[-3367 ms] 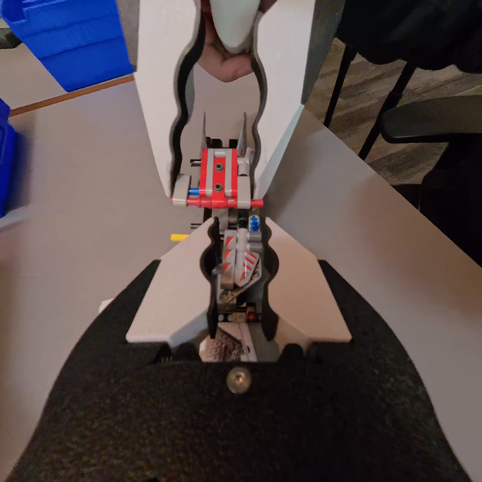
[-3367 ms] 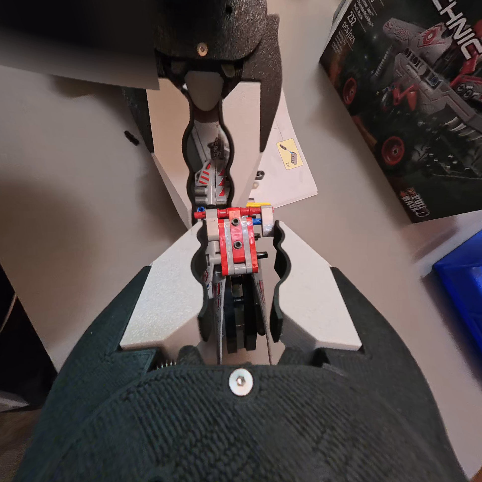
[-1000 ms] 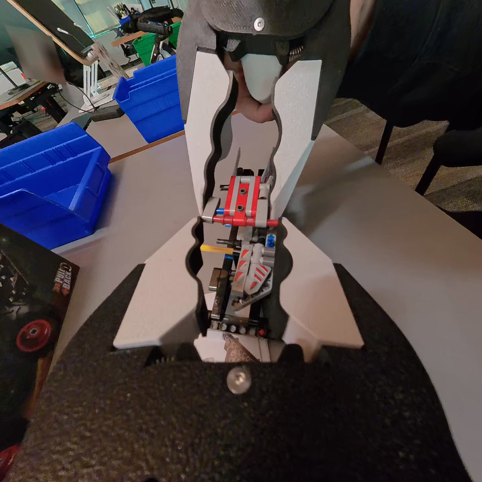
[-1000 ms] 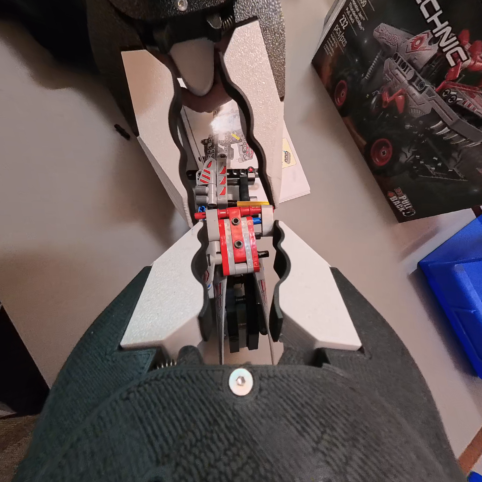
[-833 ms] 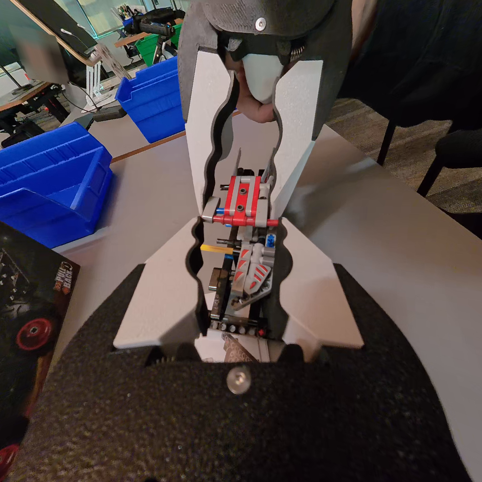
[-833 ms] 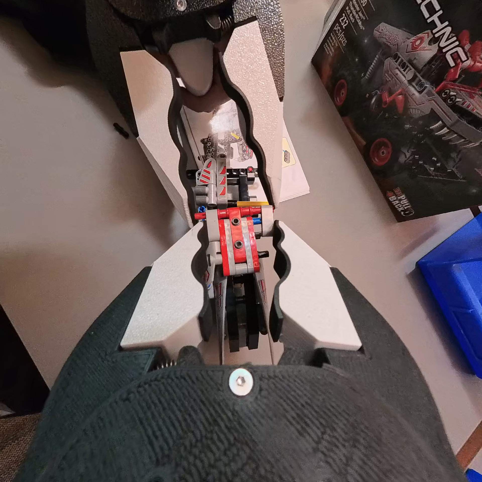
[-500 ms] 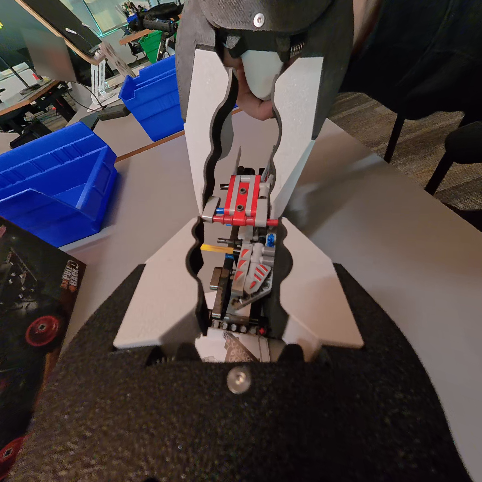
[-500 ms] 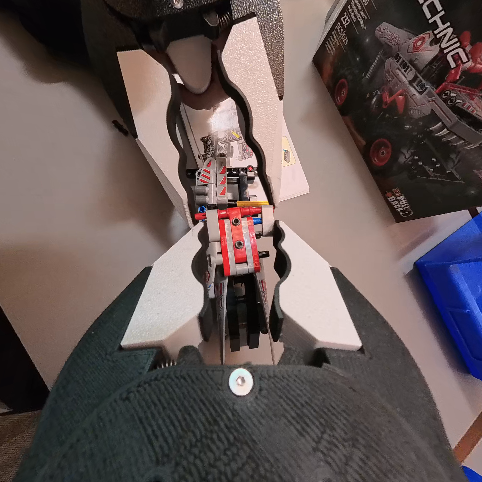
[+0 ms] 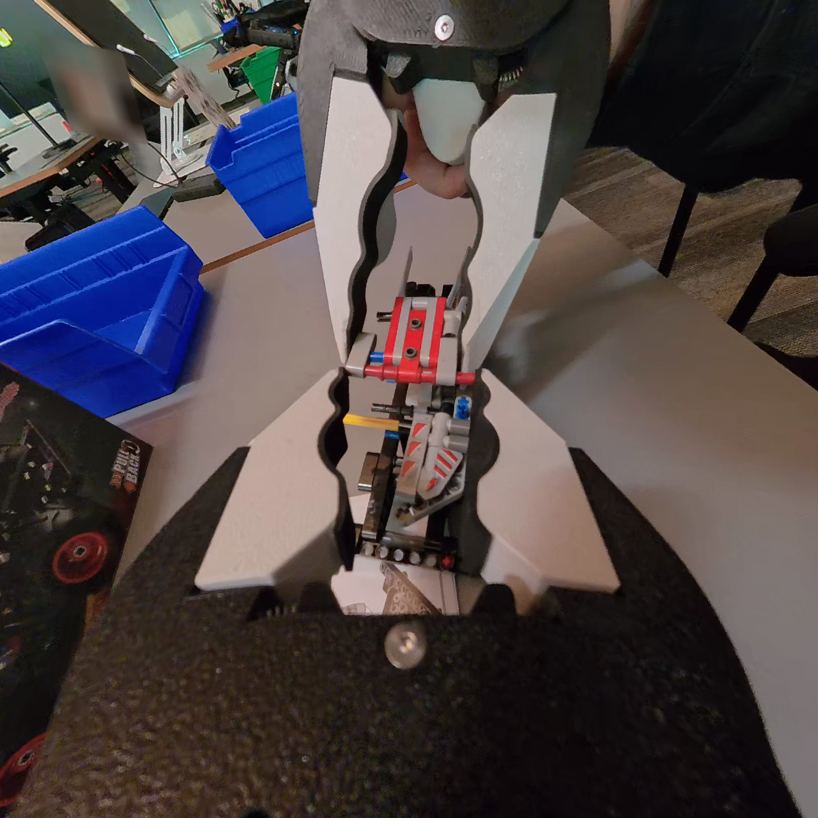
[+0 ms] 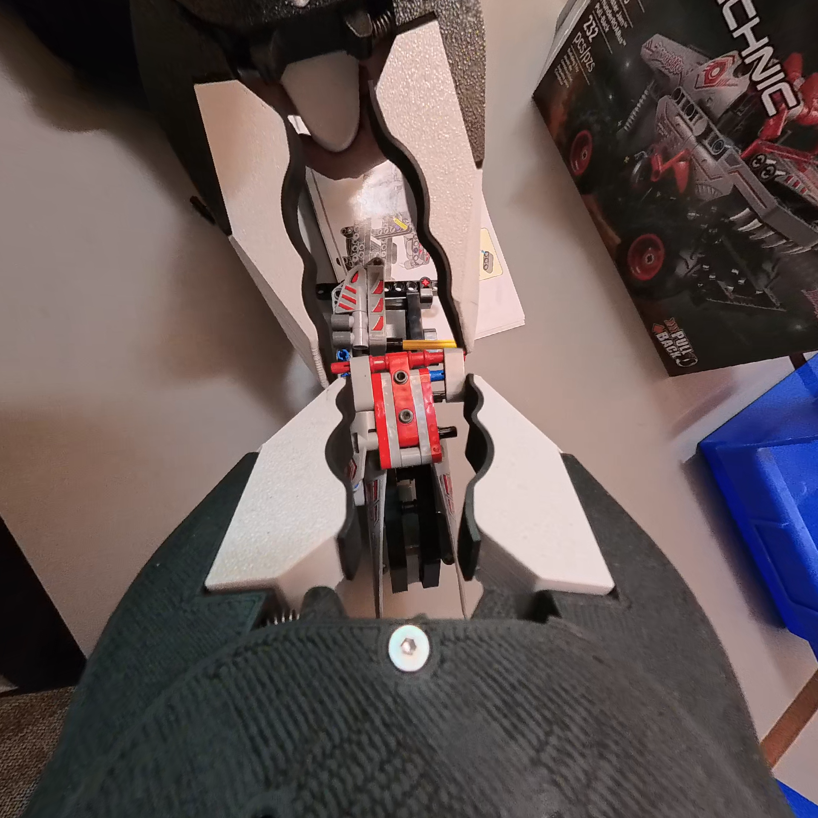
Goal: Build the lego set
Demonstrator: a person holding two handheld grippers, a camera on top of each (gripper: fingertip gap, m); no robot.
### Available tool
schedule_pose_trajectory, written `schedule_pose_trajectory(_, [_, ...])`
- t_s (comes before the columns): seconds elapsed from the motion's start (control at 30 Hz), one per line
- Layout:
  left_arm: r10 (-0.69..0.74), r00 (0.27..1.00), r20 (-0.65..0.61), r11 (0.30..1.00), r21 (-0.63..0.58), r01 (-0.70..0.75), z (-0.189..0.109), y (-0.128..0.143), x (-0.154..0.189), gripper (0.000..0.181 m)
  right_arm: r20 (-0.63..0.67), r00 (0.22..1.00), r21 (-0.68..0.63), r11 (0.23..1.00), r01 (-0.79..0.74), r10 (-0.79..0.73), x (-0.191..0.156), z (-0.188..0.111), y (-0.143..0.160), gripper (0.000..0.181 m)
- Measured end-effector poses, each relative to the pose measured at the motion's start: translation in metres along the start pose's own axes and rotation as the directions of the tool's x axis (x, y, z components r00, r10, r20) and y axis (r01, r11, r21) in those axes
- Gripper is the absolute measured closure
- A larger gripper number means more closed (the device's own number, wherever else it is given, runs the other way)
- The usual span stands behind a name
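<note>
A partly built lego model of grey, red and black parts hangs between my two grippers, which face each other above the table. My left gripper is shut on the end with the grey red-striped panels and a black beam. My right gripper is shut on the end with the red and grey block. The right gripper shows in the left wrist view, holding the red block. The left gripper shows in the right wrist view, holding the striped panels. A yellow axle sticks out sideways.
The open instruction booklet lies under the model. The dark lego box lies beside it, also in the left wrist view. Blue bins stand on the table's far left. A black chair stands past the table edge. The tips of both grippers are at nearly the same place.
Since 3.4 s ago my left gripper's fingers stand wider apart on the model, and both grippers have tilted up together. Over the last second only the background drifts a little.
</note>
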State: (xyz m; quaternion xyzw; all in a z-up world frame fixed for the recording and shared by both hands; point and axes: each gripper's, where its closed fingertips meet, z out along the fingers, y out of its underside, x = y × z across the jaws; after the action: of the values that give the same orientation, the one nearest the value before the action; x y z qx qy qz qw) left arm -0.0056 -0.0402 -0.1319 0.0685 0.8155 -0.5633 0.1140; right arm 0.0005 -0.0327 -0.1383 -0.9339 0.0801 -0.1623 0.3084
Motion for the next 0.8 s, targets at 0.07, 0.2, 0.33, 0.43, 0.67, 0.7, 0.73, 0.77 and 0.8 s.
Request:
schedule_pose_trajectory(0.07, [-0.003,1.0,0.002,1.0,-0.009,0.003,-0.0002,0.0002,-0.0011,0.127,-0.011,1.0,-0.006,1.0,0.023,-0.023,0.0016,-0.0003,-0.0004,0.132])
schedule_pose_trajectory(0.2, [-0.032,0.999,0.0,0.999,0.002,0.032,-0.0004,0.0009,-0.0025,0.127,-0.003,1.0,0.022,1.0,0.01,-0.01,0.0036,0.0002,-0.0015,0.131])
schedule_pose_trajectory(0.33, [-0.031,0.999,0.013,0.999,0.011,0.031,0.0001,0.0008,-0.0018,0.127,-0.001,1.0,0.013,0.999,0.029,-0.029,0.0034,-0.0002,-0.0011,0.131])
schedule_pose_trajectory(0.43, [-0.023,0.999,0.024,1.0,0.02,0.023,-0.0002,0.0005,-0.0024,0.128,0.001,0.999,0.015,0.999,0.033,-0.033,0.0038,0.0,-0.0011,0.131])
schedule_pose_trajectory(0.67, [-0.034,0.999,0.028,0.999,0.043,0.033,-0.0001,0.0005,-0.0027,0.128,0.006,1.0,0.06,0.998,0.028,-0.029,0.0036,-0.0003,-0.0019,0.131])
schedule_pose_trajectory(0.7, [-0.036,0.999,0.031,0.998,0.047,0.034,-0.0001,0.0005,-0.0029,0.128,0.007,1.0,0.062,0.998,0.026,-0.027,0.0037,-0.0003,-0.0019,0.131])
schedule_pose_trajectory(0.73, [-0.039,0.999,0.035,0.998,0.053,0.038,0.0001,0.0005,-0.0031,0.128,0.008,1.0,0.062,0.998,0.027,-0.028,0.0038,-0.0002,-0.0018,0.131])
schedule_pose_trajectory(0.77, [-0.042,0.998,0.04,0.998,0.059,0.039,0.0003,0.0005,-0.0034,0.128,0.011,0.999,0.061,0.998,0.033,-0.034,0.0039,-0.0002,-0.0018,0.132])
schedule_pose_trajectory(0.8, [-0.045,0.998,0.043,0.997,0.062,0.042,0.0004,0.0006,-0.0037,0.128,0.015,0.999,0.061,0.997,0.035,-0.036,0.0043,-0.0001,-0.0016,0.132])
